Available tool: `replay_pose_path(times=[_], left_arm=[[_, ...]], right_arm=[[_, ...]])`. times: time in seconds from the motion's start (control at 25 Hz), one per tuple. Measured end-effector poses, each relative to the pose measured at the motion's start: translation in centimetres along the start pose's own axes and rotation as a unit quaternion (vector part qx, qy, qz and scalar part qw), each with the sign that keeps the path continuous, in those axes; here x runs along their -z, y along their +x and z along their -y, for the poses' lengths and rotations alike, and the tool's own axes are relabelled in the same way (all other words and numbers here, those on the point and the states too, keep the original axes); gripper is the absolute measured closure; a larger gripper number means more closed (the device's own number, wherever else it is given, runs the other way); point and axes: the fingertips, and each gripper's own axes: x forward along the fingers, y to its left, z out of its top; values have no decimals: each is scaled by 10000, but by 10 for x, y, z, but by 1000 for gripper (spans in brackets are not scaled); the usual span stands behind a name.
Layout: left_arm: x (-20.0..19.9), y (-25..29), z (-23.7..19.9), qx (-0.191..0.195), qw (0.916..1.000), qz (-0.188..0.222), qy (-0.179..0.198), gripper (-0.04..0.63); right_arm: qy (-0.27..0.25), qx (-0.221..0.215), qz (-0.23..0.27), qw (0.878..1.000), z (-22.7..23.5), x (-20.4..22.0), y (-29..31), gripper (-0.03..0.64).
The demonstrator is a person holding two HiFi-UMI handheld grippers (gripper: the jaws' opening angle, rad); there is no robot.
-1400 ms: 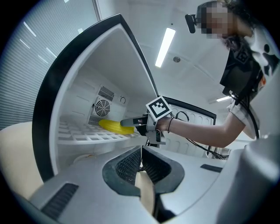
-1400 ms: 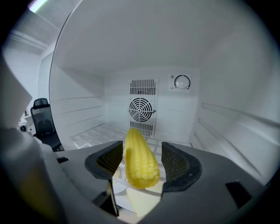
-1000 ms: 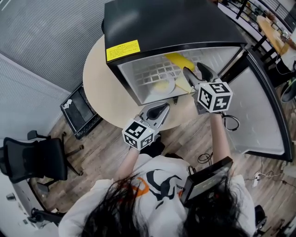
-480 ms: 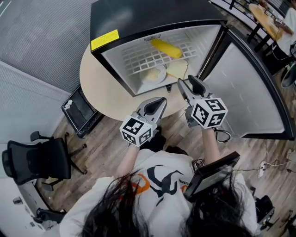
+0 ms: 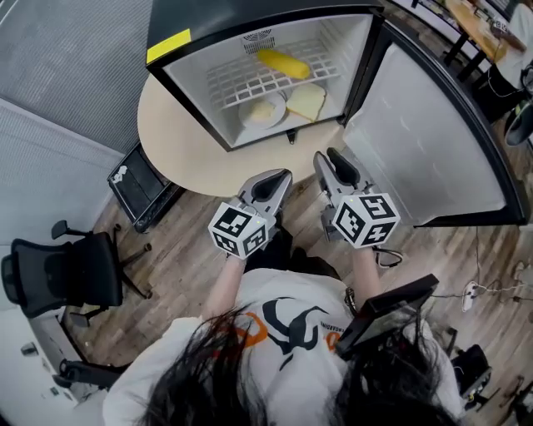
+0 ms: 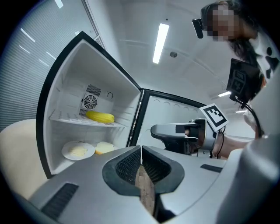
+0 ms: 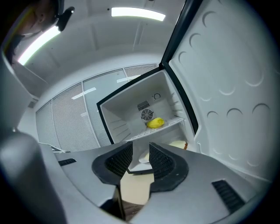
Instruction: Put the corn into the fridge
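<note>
The fridge (image 5: 200, 21) is standing on the round desk (image 5: 179, 141) with its door (image 5: 433, 133) hanging wide open to the right. The head view is cutting off the cabinet top, and the cabinet is hiding part of the desk.

Both grippers are hovering outside the opening. The left gripper (image 5: 279, 176) is holding its jaws pressed together on nothing. The right gripper (image 5: 331, 156) has just been closing its jaws, which are standing slightly apart and empty.

The corn (image 5: 283, 61) is lying on the wire shelf (image 5: 237, 83), near the rear fan grille. Below it, a plate (image 5: 262, 111) and a pale slice (image 5: 306, 101) are resting on the fridge floor. The food on the plate is too indistinct to name.
</note>
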Motion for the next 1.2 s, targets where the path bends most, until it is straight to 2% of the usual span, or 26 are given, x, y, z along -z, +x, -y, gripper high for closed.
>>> replay_pose_path(times=[0.28, 0.8, 1.2], left_arm=[[11, -13, 15, -177, 9998, -92, -34, 586], [28, -53, 20, -208, 9993, -305, -39, 586], [30, -134, 7, -274, 9995, -152, -65, 586]], right_arm=[[-2, -53, -190, 9998, -12, 28, -22, 514], [281, -138, -220, 9993, -41, 52, -22, 525], [369, -240, -350, 9984, -119, 87, -21, 525]])
